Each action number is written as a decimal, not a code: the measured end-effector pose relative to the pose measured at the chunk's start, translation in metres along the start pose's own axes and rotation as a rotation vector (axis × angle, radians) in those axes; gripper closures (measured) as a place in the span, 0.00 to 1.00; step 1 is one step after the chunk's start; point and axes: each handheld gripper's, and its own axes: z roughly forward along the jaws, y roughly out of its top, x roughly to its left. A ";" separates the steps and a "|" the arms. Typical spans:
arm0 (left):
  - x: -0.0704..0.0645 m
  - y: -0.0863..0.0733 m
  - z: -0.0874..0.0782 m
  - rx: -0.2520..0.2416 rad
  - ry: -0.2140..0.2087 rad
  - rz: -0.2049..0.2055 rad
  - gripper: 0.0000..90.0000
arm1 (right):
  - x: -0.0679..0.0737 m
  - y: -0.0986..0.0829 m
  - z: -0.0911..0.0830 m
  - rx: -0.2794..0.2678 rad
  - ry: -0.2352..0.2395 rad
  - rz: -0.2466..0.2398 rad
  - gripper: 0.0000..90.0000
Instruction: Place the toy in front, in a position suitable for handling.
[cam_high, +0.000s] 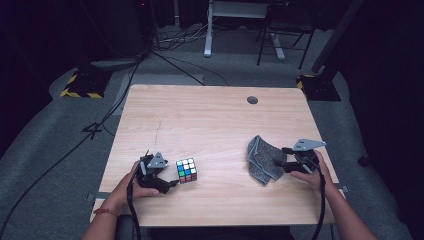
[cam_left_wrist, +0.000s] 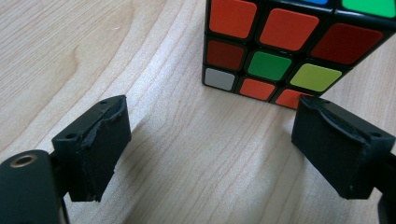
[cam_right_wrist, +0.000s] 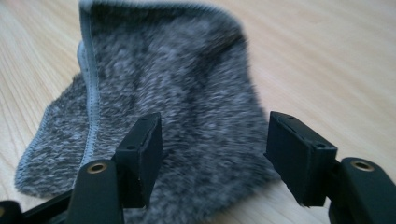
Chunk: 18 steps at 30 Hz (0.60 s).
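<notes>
Both tongs spread: left tongs just short of cube, rigid, slick; I'd grip opposite faces. Right tongs over limp cloth, right of cube.

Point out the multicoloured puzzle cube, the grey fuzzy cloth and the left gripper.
Multicoloured puzzle cube (cam_high: 186, 170), high view, on its top face.
Grey fuzzy cloth (cam_high: 261, 160), high view, on its crumpled middle.
Left gripper (cam_left_wrist: 210, 149), left gripper view, midway between its open jaws.

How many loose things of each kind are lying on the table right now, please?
Puzzle cube: 1
Grey cloth: 1
Total: 2
</notes>
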 end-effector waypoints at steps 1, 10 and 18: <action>0.000 0.000 0.000 -0.001 0.000 -0.001 0.14 | 0.002 0.000 0.005 0.022 0.002 -0.011 0.40; 0.000 0.000 0.000 0.000 0.002 -0.001 0.14 | 0.018 -0.006 0.018 0.052 0.070 -0.040 0.37; -0.010 0.007 0.004 0.019 0.017 -0.018 0.14 | 0.037 -0.007 0.014 0.065 0.146 -0.103 0.37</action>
